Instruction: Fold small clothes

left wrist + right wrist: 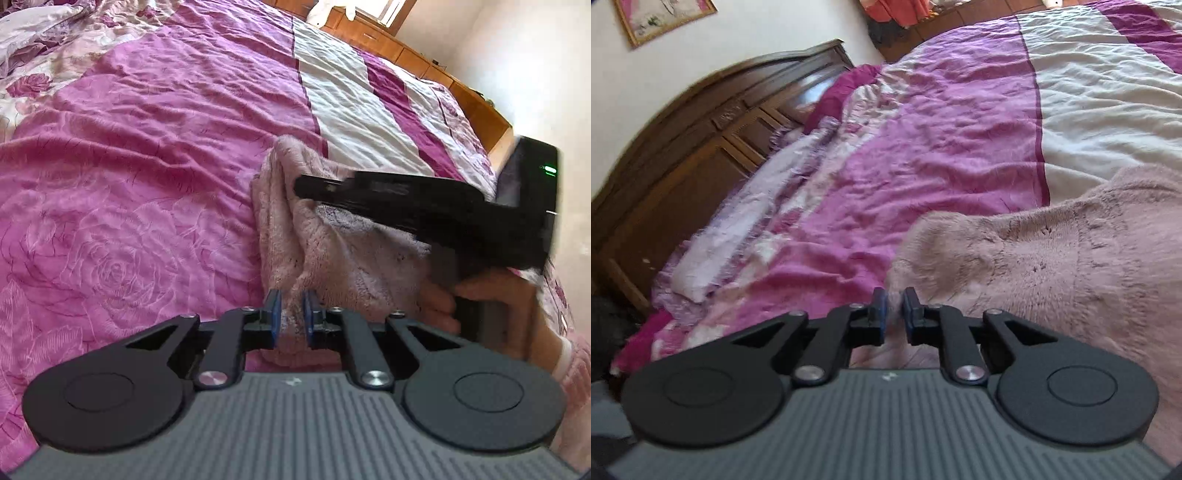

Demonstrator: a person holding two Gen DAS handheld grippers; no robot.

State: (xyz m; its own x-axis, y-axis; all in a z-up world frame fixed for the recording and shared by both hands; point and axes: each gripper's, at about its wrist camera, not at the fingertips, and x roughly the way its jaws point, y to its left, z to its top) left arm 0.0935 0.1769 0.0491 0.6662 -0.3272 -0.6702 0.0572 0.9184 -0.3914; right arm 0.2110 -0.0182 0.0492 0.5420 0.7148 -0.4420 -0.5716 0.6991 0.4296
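A small fluffy pale pink garment (332, 251) lies bunched on the bed. My left gripper (292, 317) is shut on a fold of its near edge, the cloth pinched between the blue pads (274, 314). In the left wrist view the other gripper's black body (424, 206) reaches over the garment from the right, with a hand (491, 306) on its handle. In the right wrist view the same pink garment (1052, 258) spreads to the right, and my right gripper (894, 314) is shut on its left corner, fuzzy cloth showing between the fingers.
A wrinkled pink, purple and white floral bedspread (147, 147) covers the bed. A dark wooden headboard (683, 147) stands at the left in the right wrist view, with a pillow (738, 221) below it. Light wooden furniture (388, 48) lines the far wall.
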